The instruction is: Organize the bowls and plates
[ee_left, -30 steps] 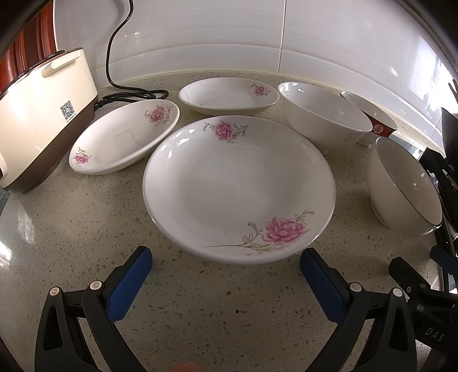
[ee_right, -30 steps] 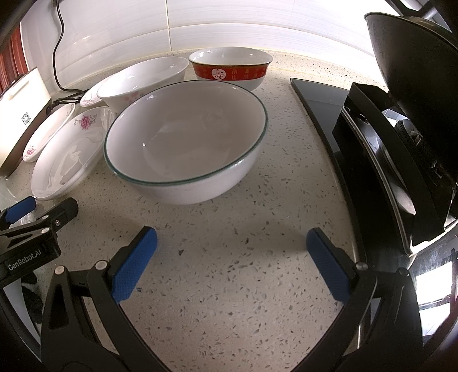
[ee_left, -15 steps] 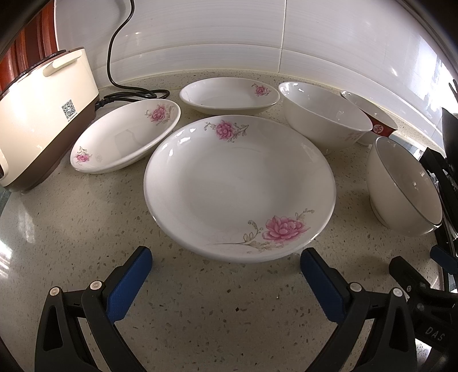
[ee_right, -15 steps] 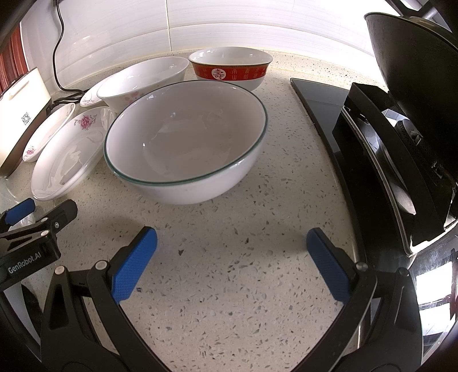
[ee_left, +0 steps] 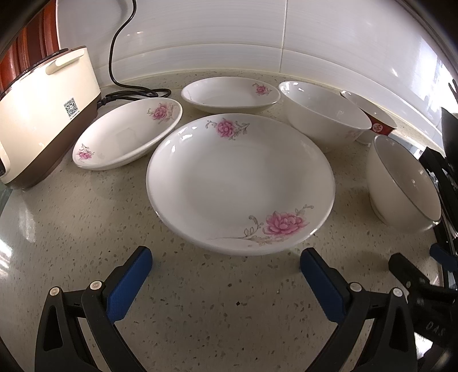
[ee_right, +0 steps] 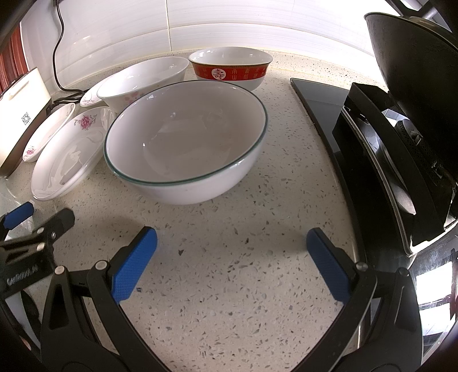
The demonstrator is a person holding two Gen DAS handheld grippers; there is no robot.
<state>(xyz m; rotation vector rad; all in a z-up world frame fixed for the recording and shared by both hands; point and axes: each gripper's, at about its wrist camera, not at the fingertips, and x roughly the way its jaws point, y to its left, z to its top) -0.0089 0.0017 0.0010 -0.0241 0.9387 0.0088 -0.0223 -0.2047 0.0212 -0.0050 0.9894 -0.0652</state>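
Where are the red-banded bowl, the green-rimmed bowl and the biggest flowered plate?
red-banded bowl (ee_right: pixel 230 73): right wrist view, red band.
green-rimmed bowl (ee_right: pixel 183 143): right wrist view, inside bottom.
biggest flowered plate (ee_left: pixel 237 183): left wrist view, centre well.

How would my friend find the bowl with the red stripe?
Start at the black stove on the speckled stone counter and look toward the white tiled wall. The white bowl with a red band of characters sits there; every neighbouring dish is plain or pink-flowered.
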